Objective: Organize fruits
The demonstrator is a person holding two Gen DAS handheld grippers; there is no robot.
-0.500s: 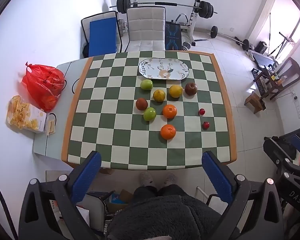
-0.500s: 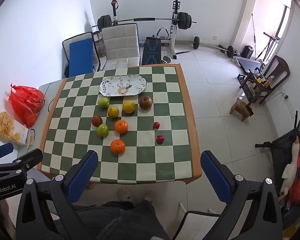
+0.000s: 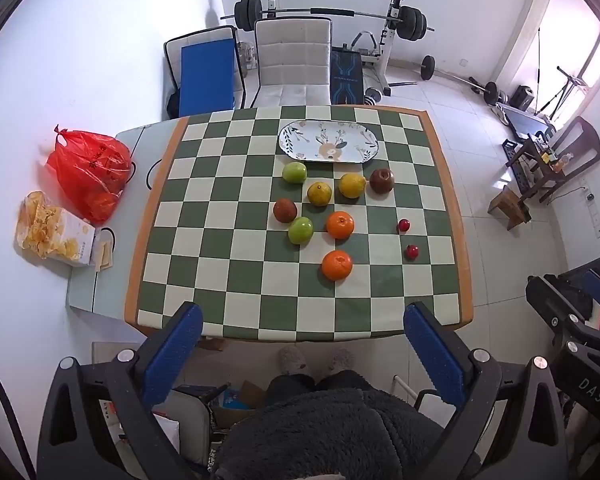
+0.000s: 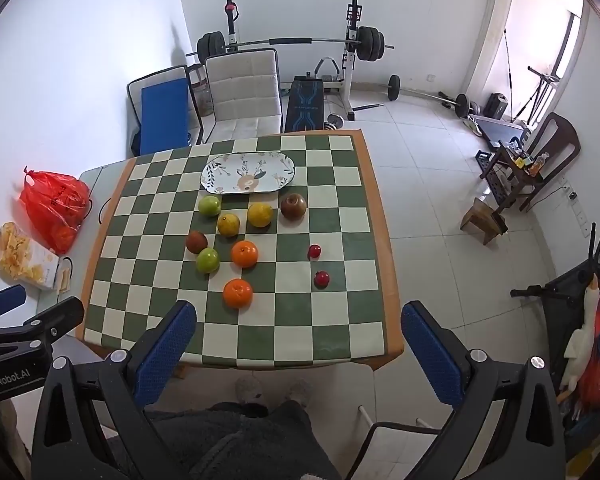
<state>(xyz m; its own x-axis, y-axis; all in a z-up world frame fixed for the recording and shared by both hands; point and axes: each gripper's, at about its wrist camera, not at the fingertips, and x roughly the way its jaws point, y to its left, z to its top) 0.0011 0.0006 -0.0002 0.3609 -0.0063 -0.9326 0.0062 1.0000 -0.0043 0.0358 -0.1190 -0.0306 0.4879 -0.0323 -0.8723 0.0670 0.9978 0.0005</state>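
Above the checkered table [image 3: 236, 280], each hand-held gripper, left [image 3: 300, 332] and right [image 4: 298, 330], hangs spread wide, touching nothing.

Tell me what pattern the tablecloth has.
The tablecloth is a green and cream checkerboard with an orange border, clearest in the left wrist view.
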